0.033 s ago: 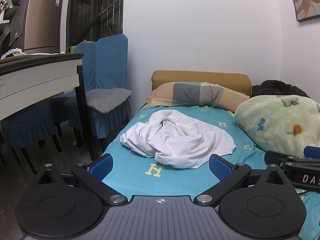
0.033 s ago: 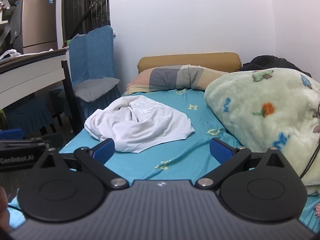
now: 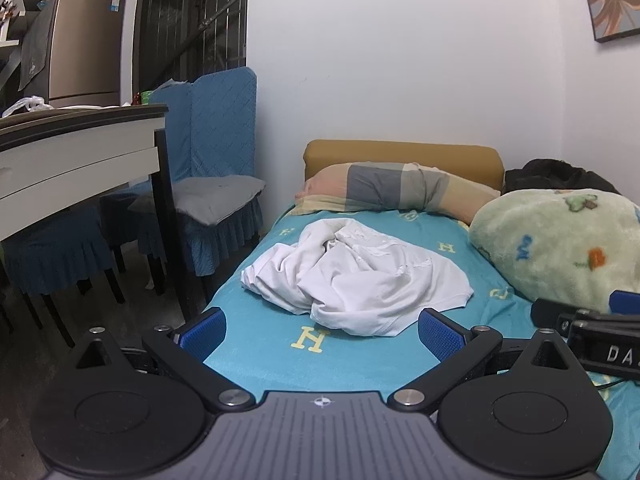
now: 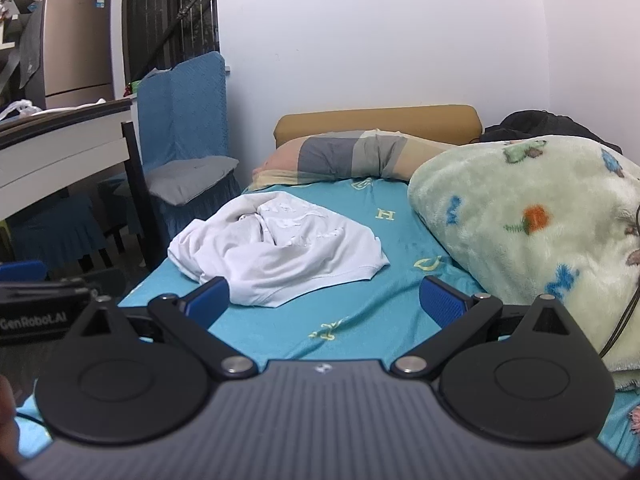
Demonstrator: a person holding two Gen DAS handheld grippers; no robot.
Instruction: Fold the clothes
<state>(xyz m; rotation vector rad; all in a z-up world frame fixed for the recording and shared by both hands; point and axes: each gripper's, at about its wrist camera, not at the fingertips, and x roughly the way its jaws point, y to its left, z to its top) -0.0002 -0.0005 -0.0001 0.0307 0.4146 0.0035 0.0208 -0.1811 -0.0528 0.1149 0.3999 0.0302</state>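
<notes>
Looking across the bed, we see its turquoise sheet running from the near edge to the tan headboard, with a fleecy green blanket heaped along the right edge and a striped pillow against the head end. The white garment lies crumpled in the middle of the bed, nearer the left edge, one hem spread flat toward us. Nothing is folded yet.

We hold both tools short of it: the left gripper and the right gripper each have their blue pads spread wide apart, with nothing between them.

To start well, we judge it best to find two outer points of the garment, such as the flat hem corner at the right and the bunched edge at the left, pinch only one layer at each, then lift and draw apart to spread the cloth flat before any fold.

The sheet carries yellow letters, an "H" among them. The neighbouring tool's side reads "GenRobot.AI" in the right wrist view, and "DA", cut off, in the left.
</notes>
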